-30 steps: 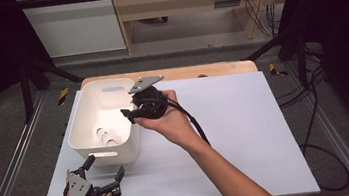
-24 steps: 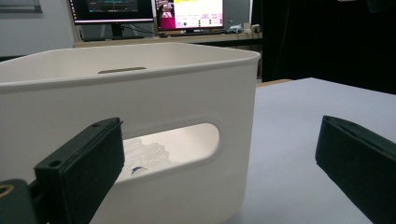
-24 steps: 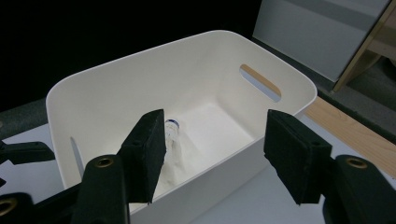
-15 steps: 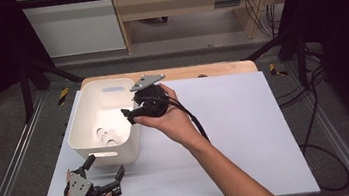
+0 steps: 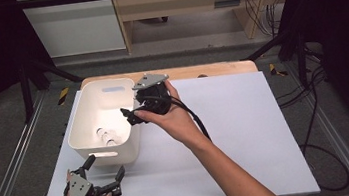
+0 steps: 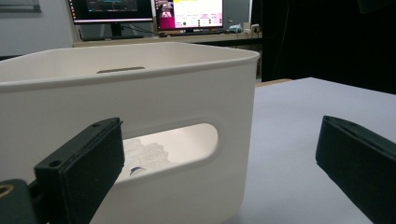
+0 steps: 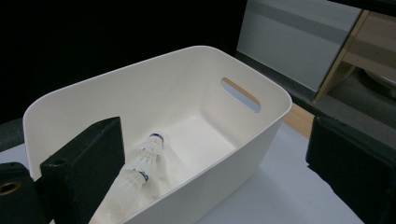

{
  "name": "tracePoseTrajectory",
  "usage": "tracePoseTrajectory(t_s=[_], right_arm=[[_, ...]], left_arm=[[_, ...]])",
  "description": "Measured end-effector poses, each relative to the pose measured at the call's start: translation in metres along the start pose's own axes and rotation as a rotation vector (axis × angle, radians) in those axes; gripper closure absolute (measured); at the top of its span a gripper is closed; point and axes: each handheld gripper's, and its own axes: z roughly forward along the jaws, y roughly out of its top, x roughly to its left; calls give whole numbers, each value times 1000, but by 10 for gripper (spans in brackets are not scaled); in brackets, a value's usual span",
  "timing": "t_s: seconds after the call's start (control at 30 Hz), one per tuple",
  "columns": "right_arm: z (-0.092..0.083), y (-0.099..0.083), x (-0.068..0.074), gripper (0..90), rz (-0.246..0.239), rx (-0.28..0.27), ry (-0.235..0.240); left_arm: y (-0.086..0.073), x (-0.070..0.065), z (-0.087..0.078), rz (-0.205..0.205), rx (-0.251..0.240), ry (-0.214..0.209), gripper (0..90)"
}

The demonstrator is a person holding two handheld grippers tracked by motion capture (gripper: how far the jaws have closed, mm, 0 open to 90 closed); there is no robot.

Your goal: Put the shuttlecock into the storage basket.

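Nearby, shuttlecocks (image 7: 147, 161) inside white bin (image 5: 81, 125).

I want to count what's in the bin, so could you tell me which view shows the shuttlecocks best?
The right gripper view: it looks down into the white bin at the shuttlecocks. The high view shows them small; the left gripper view glimpses feathers through the handle slot.

White table top (image 5: 247, 134), pale wooden board (image 5: 209, 70) along its twelve o'clock edge, white bin (image 5: 92, 141) standing at ten o'clock
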Motion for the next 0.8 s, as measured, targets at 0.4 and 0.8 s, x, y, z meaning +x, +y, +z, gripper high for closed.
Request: tracePoseTrajectory(t_s=[0.4, 0.8], right_arm=[[-13, -6, -14, 51, 51, -16, -36], [-31, -18, -36, 50, 90, -34, -70]], left_arm=[[0, 1, -1, 0, -1, 4, 13], [1, 1, -2, 2, -2, 7, 13]])
